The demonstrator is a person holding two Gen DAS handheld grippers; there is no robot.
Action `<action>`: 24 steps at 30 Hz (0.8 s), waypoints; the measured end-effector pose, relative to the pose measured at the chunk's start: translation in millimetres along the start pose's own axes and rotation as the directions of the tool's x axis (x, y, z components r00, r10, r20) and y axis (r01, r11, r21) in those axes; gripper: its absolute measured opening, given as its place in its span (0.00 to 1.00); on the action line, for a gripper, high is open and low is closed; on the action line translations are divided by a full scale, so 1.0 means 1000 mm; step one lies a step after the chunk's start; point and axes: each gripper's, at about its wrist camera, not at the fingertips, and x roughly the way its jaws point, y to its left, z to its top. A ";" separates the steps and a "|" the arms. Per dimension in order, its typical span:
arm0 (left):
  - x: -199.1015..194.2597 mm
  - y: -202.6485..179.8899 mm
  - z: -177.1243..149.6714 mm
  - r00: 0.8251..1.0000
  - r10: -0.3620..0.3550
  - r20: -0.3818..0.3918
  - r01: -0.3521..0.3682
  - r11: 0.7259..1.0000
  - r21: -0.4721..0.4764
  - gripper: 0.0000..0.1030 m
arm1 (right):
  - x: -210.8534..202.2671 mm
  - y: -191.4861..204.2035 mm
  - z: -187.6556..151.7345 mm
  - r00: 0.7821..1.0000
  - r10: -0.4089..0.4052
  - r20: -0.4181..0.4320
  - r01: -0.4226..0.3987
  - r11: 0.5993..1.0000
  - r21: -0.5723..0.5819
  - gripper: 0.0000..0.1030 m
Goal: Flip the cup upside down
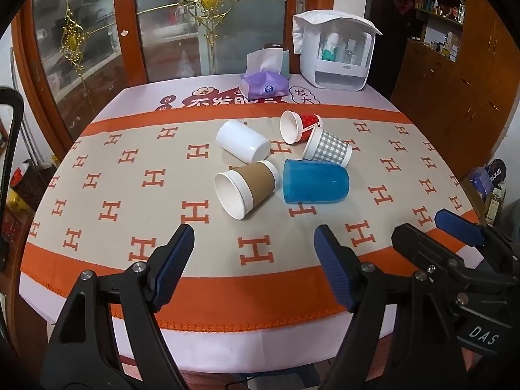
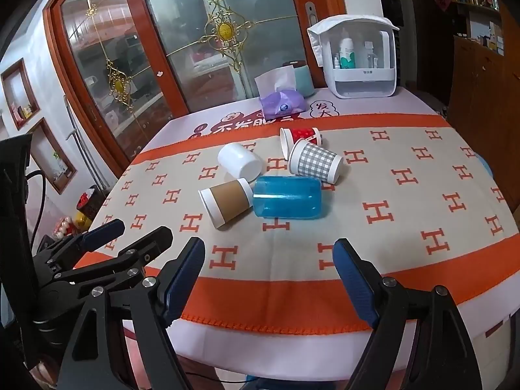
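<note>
Several cups lie on their sides in the middle of the table: a brown-sleeved paper cup [image 1: 245, 188] [image 2: 227, 200], a blue plastic cup [image 1: 315, 181] [image 2: 286, 196], a white cup [image 1: 243, 141] [image 2: 240, 161], a grey checked cup [image 1: 328, 148] [image 2: 315, 162] and a red cup [image 1: 300, 126] [image 2: 300, 136]. My left gripper [image 1: 255, 237] [image 2: 130, 230] is open and empty above the near table edge. My right gripper [image 2: 269, 253] [image 1: 432, 227] is open and empty beside it, to the right.
An orange and beige H-pattern cloth [image 1: 130, 175] covers the table. A purple tissue pack [image 1: 265, 84] and a white storage box [image 1: 338, 55] stand at the far edge. A glass door is behind, wooden cabinets to the right.
</note>
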 end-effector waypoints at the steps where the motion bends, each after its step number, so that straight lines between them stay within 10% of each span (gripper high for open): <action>1: 0.001 0.000 0.000 1.000 -0.002 -0.003 0.002 1.000 0.001 0.72 | 0.000 0.000 0.001 1.000 0.000 0.000 0.000 1.000 0.001 0.80; 24: 0.011 0.003 -0.002 0.999 -0.017 -0.043 0.016 1.000 -0.016 0.72 | 0.008 0.001 0.003 1.000 -0.002 -0.024 0.002 1.000 0.003 0.80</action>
